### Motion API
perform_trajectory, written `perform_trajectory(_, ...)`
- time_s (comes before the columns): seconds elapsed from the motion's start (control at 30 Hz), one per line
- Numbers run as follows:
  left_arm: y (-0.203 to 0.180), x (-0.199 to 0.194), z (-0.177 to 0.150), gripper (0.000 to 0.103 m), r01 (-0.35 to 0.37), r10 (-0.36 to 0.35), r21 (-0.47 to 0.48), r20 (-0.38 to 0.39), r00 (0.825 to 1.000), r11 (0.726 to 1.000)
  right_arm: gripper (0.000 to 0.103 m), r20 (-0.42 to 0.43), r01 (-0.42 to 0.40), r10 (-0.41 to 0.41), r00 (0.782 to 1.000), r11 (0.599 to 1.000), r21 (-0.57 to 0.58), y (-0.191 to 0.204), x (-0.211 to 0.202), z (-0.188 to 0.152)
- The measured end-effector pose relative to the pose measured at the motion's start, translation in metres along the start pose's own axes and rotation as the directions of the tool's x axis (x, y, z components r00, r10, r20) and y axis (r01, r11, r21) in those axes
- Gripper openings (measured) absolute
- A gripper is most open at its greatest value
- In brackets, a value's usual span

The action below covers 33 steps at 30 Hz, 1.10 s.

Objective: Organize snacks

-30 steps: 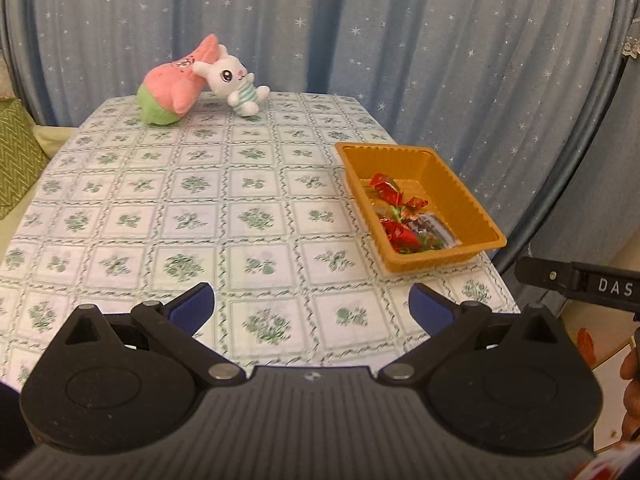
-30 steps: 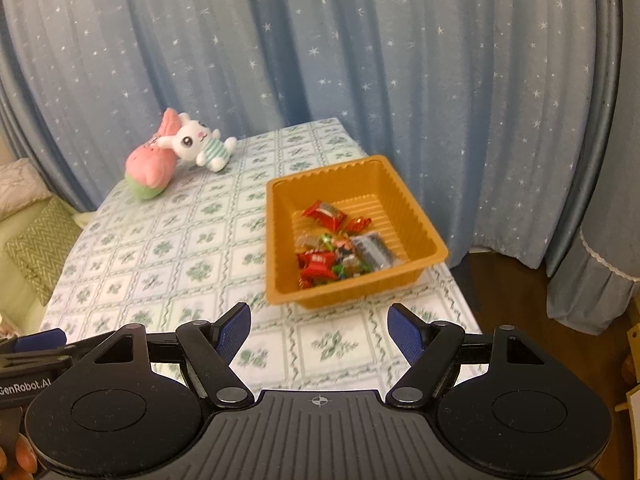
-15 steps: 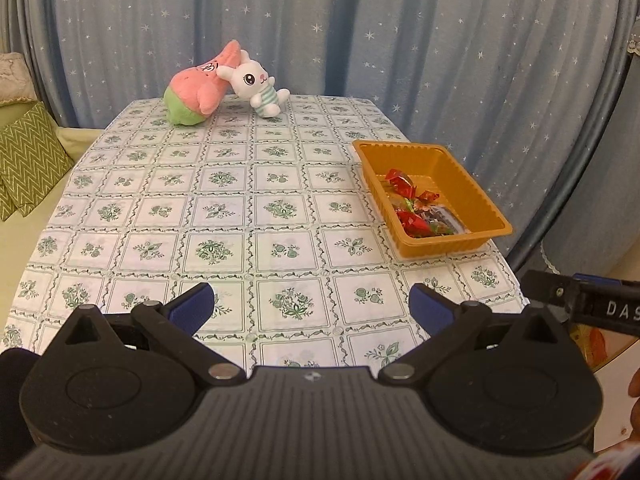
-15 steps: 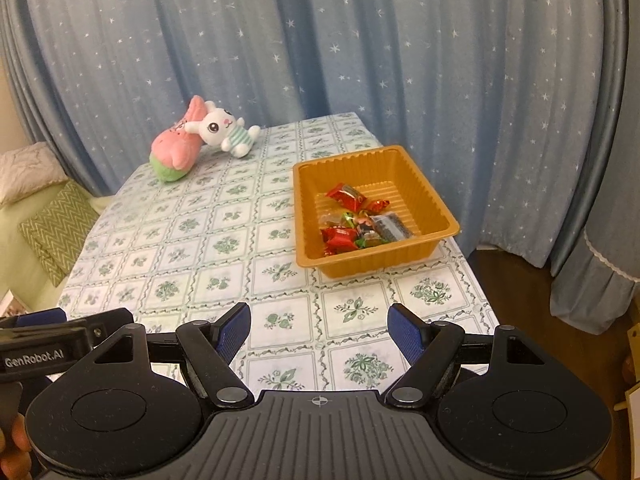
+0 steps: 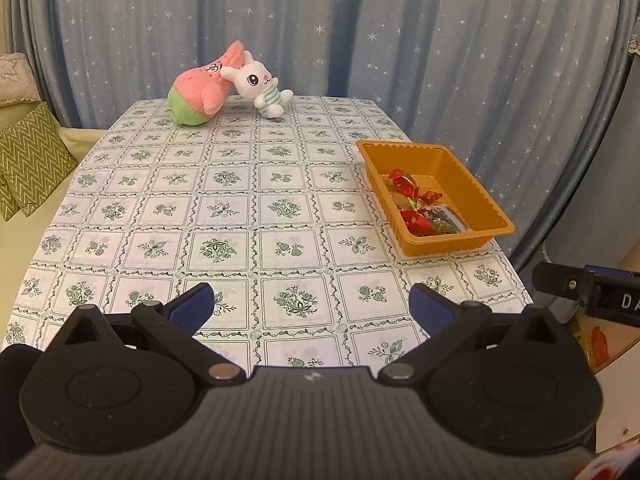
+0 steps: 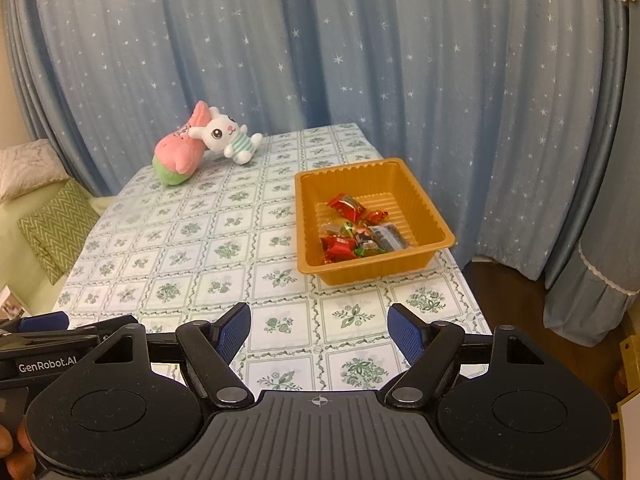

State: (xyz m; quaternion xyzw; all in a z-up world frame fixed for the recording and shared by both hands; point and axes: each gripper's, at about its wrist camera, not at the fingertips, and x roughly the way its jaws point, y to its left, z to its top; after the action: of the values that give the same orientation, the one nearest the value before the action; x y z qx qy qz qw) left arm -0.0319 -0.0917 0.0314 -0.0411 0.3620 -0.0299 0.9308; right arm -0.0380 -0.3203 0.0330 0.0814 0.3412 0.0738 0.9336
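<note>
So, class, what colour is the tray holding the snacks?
Orange; the tray shows best in the right wrist view.

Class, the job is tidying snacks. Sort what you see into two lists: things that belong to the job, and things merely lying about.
Belongs to the job:
orange tray
wrapped snacks

Lying about:
pink plush
white bunny
green cushion
curtain
</note>
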Motion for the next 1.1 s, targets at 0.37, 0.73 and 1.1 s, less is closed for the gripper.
perform_trajectory(0.37, 0.0004, 0.0009, -0.0003, 0.103, -0.001, 0.001, 0.002, -0.003, 1.000, 1.000, 0.075, -0.003, -0.004, 0.004, 1.000, 1.000, -0.003, -0.0001, 0.0028, -0.0013)
perform_trajectory(0.73, 0.0014, 0.0032, 0.0014, 0.103, -0.002, 0.002, 0.002, -0.006, 1.000, 1.000, 0.075, -0.005, -0.005, 0.005, 1.000, 1.000, -0.003, -0.0004, 0.0052, -0.0007)
perform_trajectory(1.1, 0.0017, 0.0033, 0.0023, 0.103, 0.001, -0.001, 0.007, -0.004, 1.000, 1.000, 0.075, -0.003, -0.005, 0.005, 1.000, 1.000, -0.006, 0.0006, 0.0055, -0.0009)
